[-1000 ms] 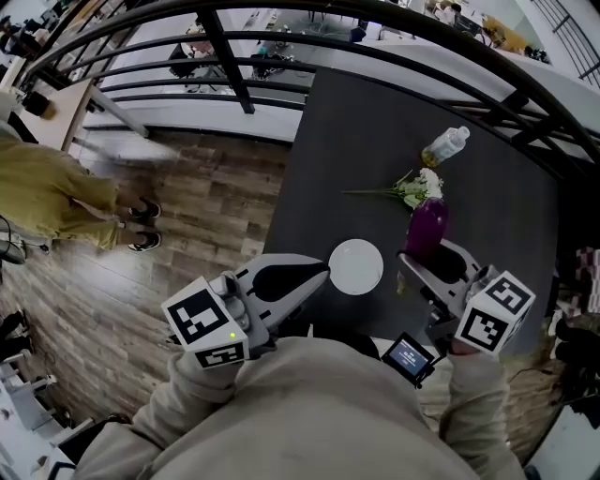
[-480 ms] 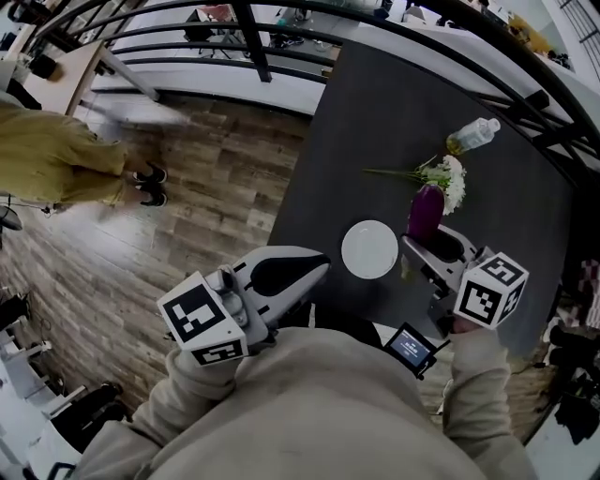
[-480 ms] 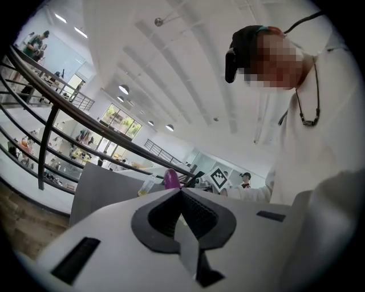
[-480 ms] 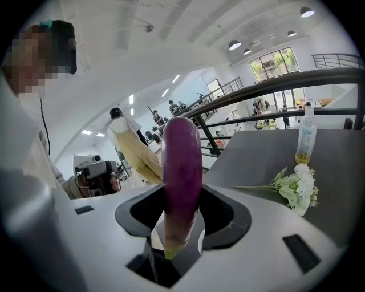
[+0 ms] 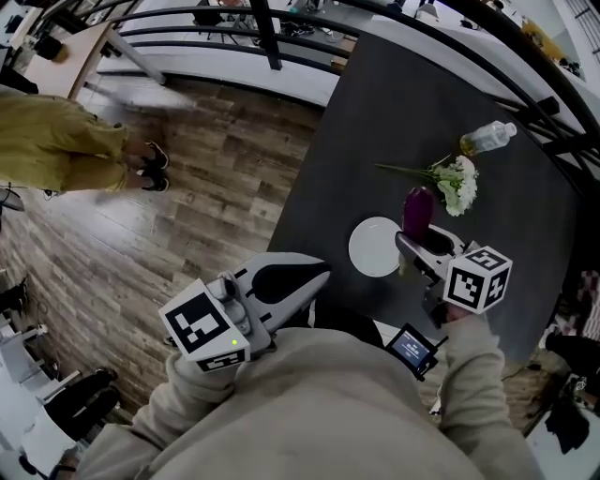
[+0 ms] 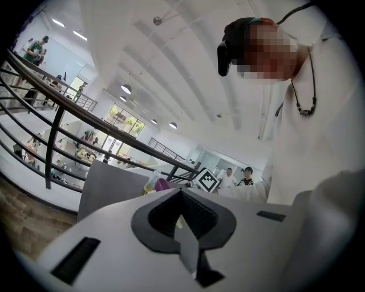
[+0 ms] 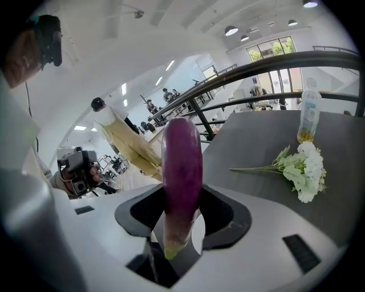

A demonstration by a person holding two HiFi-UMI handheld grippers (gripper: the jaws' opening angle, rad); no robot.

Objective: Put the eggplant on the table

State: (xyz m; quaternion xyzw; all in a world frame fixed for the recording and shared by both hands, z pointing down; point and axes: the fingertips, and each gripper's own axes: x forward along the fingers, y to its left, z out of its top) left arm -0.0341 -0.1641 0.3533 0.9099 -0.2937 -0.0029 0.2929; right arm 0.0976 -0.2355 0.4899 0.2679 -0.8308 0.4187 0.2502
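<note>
A purple eggplant [image 5: 417,208] [image 7: 181,171] stands upright in my right gripper [image 5: 419,234] [image 7: 181,214], which is shut on its lower end, stem end down. It hangs over the dark table [image 5: 394,103], just right of a white plate [image 5: 375,247]. My left gripper [image 5: 319,274] [image 6: 182,211] is shut with nothing in it. It is held at the table's near left edge, in front of my body.
White flowers with green stems [image 5: 455,183] [image 7: 305,168] lie beyond the eggplant, and a clear bottle [image 5: 487,139] [image 7: 309,117] lies past them. A black railing [image 5: 281,28] runs behind the table. A person in olive clothes [image 5: 56,150] stands on the wood floor at left.
My right gripper has come down toward the table with the eggplant still in it, closer to the plate. The left gripper has shifted only slightly.
</note>
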